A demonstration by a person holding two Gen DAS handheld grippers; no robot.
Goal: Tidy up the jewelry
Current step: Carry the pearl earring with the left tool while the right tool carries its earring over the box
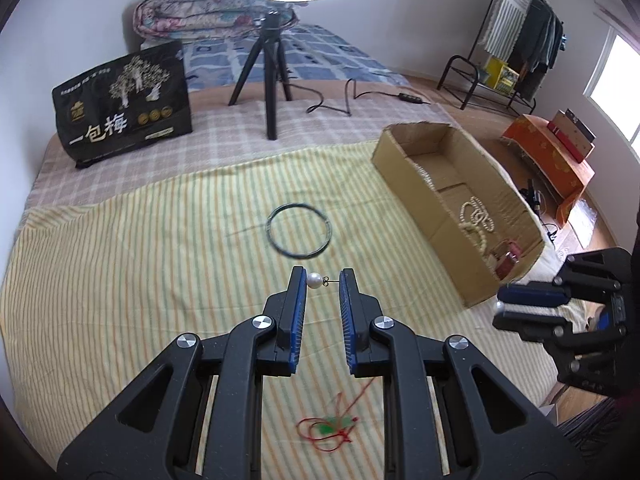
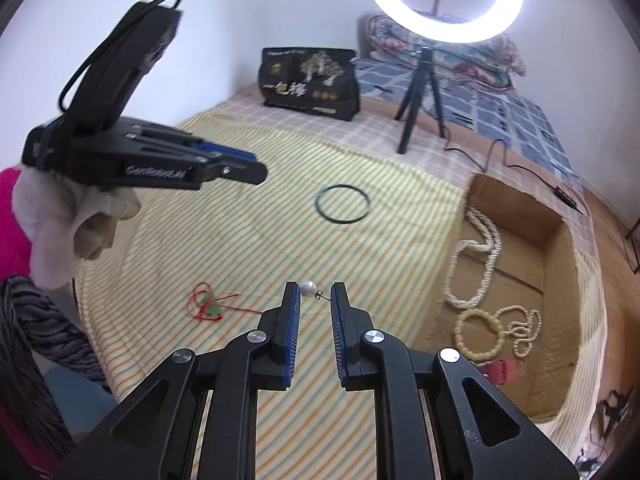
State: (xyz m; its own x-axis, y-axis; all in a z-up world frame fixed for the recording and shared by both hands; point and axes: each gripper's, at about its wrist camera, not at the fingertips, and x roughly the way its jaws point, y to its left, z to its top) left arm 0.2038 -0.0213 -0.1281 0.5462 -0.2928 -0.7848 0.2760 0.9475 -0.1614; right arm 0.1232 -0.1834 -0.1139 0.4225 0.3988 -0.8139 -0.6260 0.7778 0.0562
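My left gripper [image 1: 323,280] is shut on a pearl earring [image 1: 314,280], pinched end to end between the fingertips above the striped cloth. My right gripper [image 2: 316,293] is shut on a second pearl earring [image 2: 308,289] the same way. In the left wrist view the right gripper [image 1: 505,309] hovers beside the near end of the cardboard box [image 1: 408,168]. The box holds bead necklaces [image 2: 478,256], a bead bracelet [image 2: 479,334] and a red item [image 2: 500,372]. A dark bangle [image 1: 299,230] and a red-cord jade pendant [image 1: 328,430] lie on the cloth.
A black snack bag [image 1: 124,100] stands at the back left. A ring light on a black tripod [image 1: 270,72] stands behind the cloth, its cable [image 1: 360,96] trailing right. Folded quilts [image 1: 208,12] lie at the bed's head. A clothes rack [image 1: 516,40] stands far right.
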